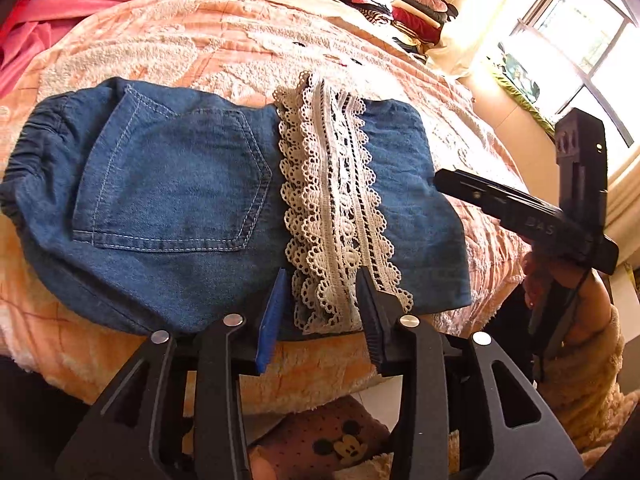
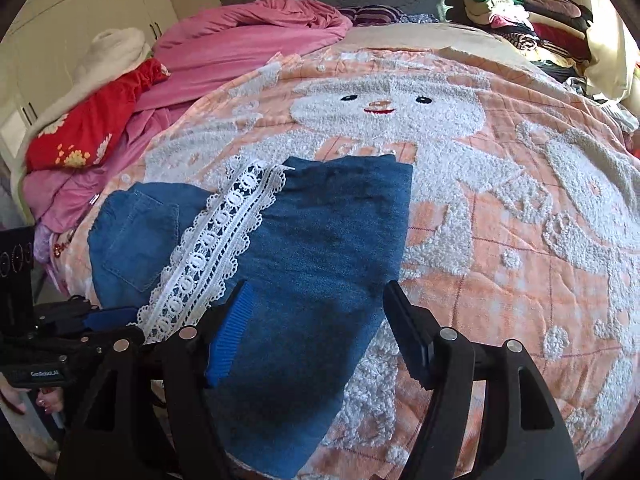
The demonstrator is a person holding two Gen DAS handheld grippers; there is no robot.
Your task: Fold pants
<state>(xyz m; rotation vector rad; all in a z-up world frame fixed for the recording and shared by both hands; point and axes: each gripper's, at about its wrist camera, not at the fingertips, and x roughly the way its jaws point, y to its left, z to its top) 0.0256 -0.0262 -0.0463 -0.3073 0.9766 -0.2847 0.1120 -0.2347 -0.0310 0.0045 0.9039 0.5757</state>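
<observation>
Blue denim pants [image 1: 168, 184] with a white lace hem [image 1: 332, 208] lie folded on the peach bedspread [image 1: 240, 48]; the back pocket faces up and the elastic waist is at the left. My left gripper [image 1: 320, 304] is open at the near edge, its fingers either side of the lace. In the right wrist view the same pants [image 2: 320, 240] and lace [image 2: 216, 248] lie in front of my right gripper [image 2: 316, 312], which is open just above the right folded denim part. The right gripper's body shows at the right of the left wrist view [image 1: 532, 216].
A pink quilt [image 2: 248, 36] and a red garment [image 2: 92, 128] are heaped at the bed's far left. A stack of folded clothes [image 2: 520, 12] sits at the far right. A window [image 1: 580, 40] is at the right. A Mickey Mouse item [image 1: 340, 444] lies below the bed edge.
</observation>
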